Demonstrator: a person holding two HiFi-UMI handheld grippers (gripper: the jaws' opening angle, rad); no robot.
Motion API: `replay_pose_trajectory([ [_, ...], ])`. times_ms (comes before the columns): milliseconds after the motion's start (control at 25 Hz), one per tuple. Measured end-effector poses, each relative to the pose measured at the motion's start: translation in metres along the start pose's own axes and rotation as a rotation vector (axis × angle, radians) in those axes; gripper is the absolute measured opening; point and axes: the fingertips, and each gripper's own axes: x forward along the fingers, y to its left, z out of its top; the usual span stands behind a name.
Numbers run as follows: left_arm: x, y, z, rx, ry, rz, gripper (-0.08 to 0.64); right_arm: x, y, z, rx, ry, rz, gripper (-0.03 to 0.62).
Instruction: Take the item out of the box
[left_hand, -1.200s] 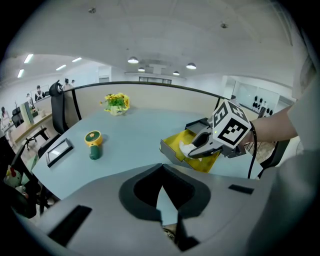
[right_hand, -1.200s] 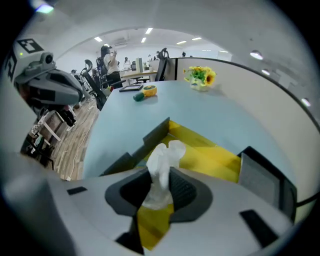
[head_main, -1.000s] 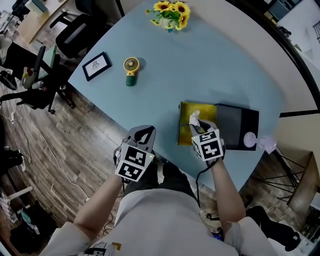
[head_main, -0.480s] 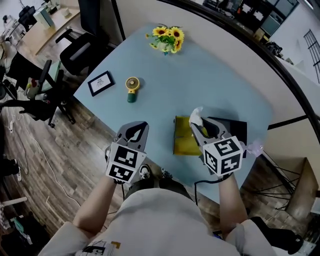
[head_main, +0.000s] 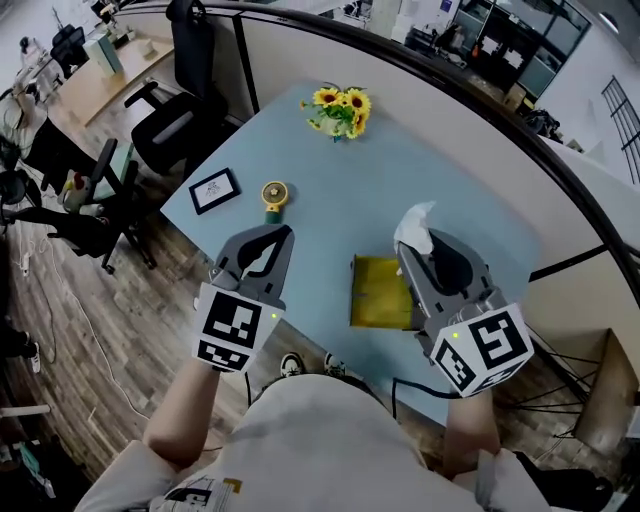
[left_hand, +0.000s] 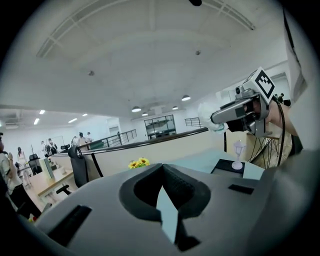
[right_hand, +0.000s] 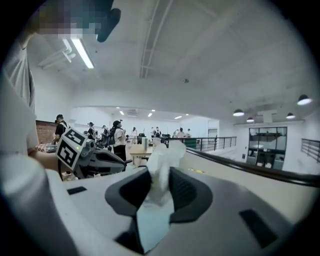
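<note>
An open box with a yellow lining (head_main: 380, 293) lies on the light-blue table (head_main: 330, 175), near its front edge. My right gripper (head_main: 412, 250) is raised well above it and shut on a crumpled white paper item (head_main: 413, 225), which sticks out past the fingertips. The right gripper view shows the same white paper item (right_hand: 162, 167) pinched between the jaws of the right gripper (right_hand: 159, 186). My left gripper (head_main: 270, 240) hovers left of the box, shut and holding nothing; in its own view, the left gripper (left_hand: 162, 192) has only table showing behind its jaws.
The box's black lid (head_main: 455, 268) lies right of the box, mostly hidden by my right gripper; a small white lamp (left_hand: 236, 156) stands on it. A sunflower pot (head_main: 338, 108), a framed card (head_main: 215, 190) and a small yellow fan (head_main: 274, 195) sit farther back. Office chairs stand at the left.
My right gripper has lifted the white item up out of the box and toward the camera. The left gripper has also risen. The view has pulled back from the table.
</note>
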Motion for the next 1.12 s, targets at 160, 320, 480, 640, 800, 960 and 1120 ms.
replay_pose_trajectory([
  [160,-0.020,0.011,0.036,0.033,-0.078,0.022,0.003,-0.020,0.004,0.036,-0.013,-0.093,-0.024,0.118],
  [320,-0.037,0.014,0.067,0.049,-0.161,0.026,0.003,-0.036,0.006,0.058,-0.023,-0.158,-0.048,0.118],
  [480,-0.054,0.015,0.080,0.042,-0.199,0.036,0.003,-0.050,0.008,0.067,-0.029,-0.198,-0.080,0.118],
  [640,-0.065,0.011,0.076,0.023,-0.217,0.019,0.003,-0.055,0.009,0.059,-0.039,-0.180,-0.095,0.118],
  [800,-0.067,0.003,0.056,0.006,-0.182,-0.003,0.003,-0.055,0.014,0.036,-0.042,-0.114,-0.084,0.118],
  [960,-0.069,0.001,0.040,-0.027,-0.150,0.009,0.003,-0.055,0.018,0.013,-0.028,-0.058,-0.073,0.118],
  [1120,-0.073,0.007,0.041,-0.033,-0.149,0.021,0.003,-0.055,0.021,0.007,-0.016,-0.042,-0.074,0.118],
])
